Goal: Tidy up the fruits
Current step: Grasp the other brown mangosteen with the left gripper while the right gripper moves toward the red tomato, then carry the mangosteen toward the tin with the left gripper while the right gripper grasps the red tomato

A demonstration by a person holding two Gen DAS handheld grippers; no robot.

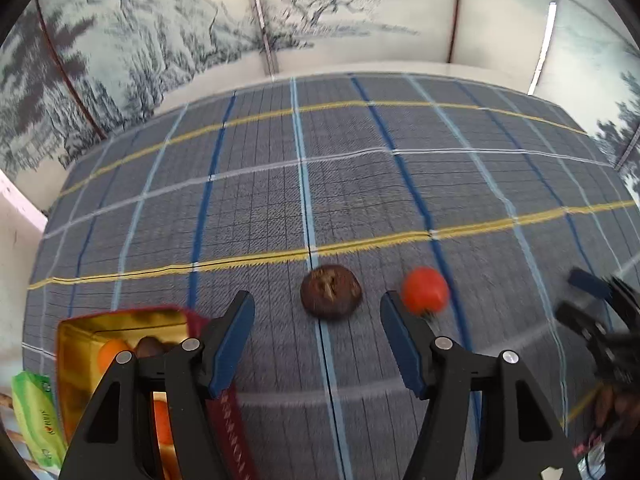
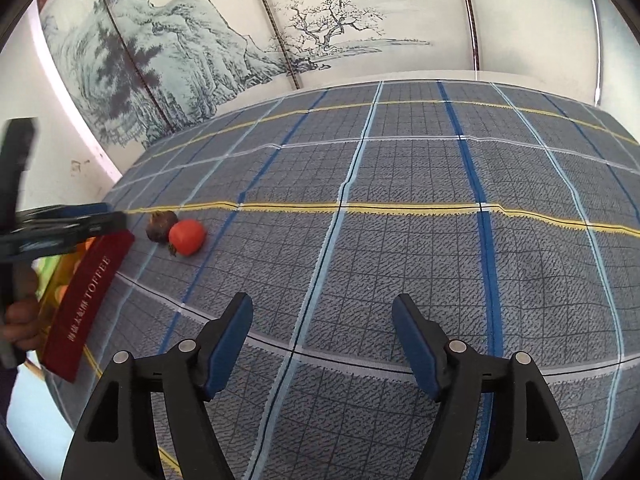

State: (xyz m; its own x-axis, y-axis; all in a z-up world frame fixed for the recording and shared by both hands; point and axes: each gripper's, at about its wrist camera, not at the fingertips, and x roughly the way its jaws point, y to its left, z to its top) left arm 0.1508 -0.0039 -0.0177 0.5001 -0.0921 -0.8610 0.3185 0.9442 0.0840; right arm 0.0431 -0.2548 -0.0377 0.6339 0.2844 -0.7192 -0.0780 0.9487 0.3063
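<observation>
A dark brown round fruit (image 1: 331,290) and a red tomato-like fruit (image 1: 425,290) lie side by side on the checked cloth. My left gripper (image 1: 318,306) is open and empty, just short of the brown fruit, with the red fruit beside its right finger. A red and gold toffee box (image 1: 86,344) holding orange and brown fruits stands at its lower left. My right gripper (image 2: 322,308) is open and empty over bare cloth. Its view shows both fruits, the brown one (image 2: 160,226) and the red one (image 2: 187,237), far left, the box (image 2: 86,304) and the left gripper (image 2: 68,224).
A blue-grey checked tablecloth (image 2: 400,240) covers the table. A green packet (image 1: 34,420) lies left of the box. A painted landscape screen (image 2: 240,40) stands behind the table's far edge. The right gripper shows at the right edge of the left wrist view (image 1: 588,300).
</observation>
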